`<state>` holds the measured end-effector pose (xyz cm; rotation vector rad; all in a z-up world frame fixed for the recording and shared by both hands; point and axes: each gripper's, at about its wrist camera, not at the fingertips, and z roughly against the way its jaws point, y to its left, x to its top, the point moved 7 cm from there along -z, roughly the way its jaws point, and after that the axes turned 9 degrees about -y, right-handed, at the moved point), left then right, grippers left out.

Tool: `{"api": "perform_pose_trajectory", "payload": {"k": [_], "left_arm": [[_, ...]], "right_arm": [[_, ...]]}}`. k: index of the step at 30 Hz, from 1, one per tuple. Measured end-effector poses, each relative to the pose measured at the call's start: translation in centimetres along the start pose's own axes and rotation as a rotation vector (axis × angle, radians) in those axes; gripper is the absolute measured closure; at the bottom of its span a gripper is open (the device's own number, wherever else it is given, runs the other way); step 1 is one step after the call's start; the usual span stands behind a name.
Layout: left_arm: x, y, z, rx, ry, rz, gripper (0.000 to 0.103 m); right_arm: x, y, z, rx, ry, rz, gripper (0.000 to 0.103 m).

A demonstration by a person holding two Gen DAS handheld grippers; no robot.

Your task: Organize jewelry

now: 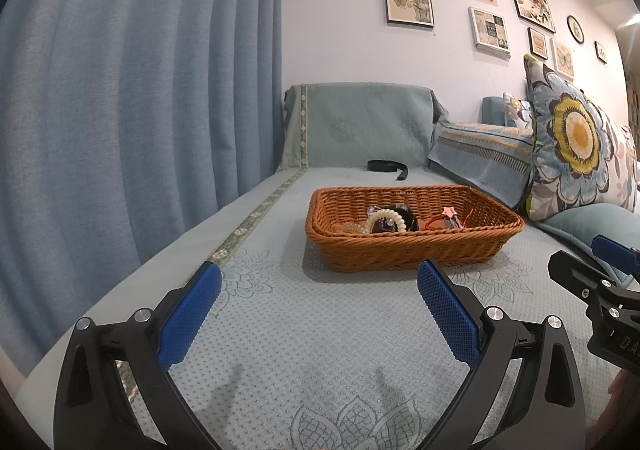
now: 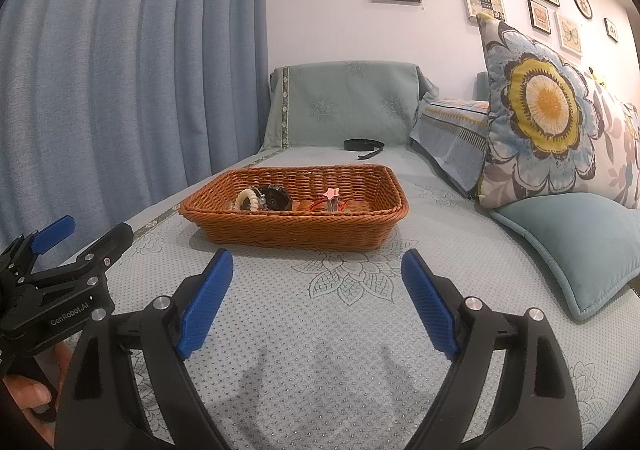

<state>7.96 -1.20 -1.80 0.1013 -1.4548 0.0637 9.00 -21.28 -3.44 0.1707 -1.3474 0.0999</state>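
A brown wicker basket sits on the pale blue sofa seat ahead of both grippers. Inside lie a cream coiled hair tie, a dark round piece, a pink star clip on a red cord and clear bits. My left gripper is open and empty, just short of the basket. My right gripper is open and empty, also short of it. A black band lies on the seat behind the basket.
A blue curtain hangs on the left. Flowered cushions and a plain blue cushion lie on the right. The sofa armrest rises at the far end. Framed pictures hang on the wall.
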Motion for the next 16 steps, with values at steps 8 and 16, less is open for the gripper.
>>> {"api": "perform_pose_trajectory", "payload": {"k": [8,16], "left_arm": [[0.01,0.17,-0.36,-0.009,0.013,-0.002,0.008],[0.25,0.37,-0.13,-0.003,0.003,-0.004,0.008]], "right_arm": [[-0.02,-0.08,0.01,0.003,0.002,-0.004,0.02],[-0.02,-0.14,0.02,0.004,0.004,-0.006,0.02]]}}
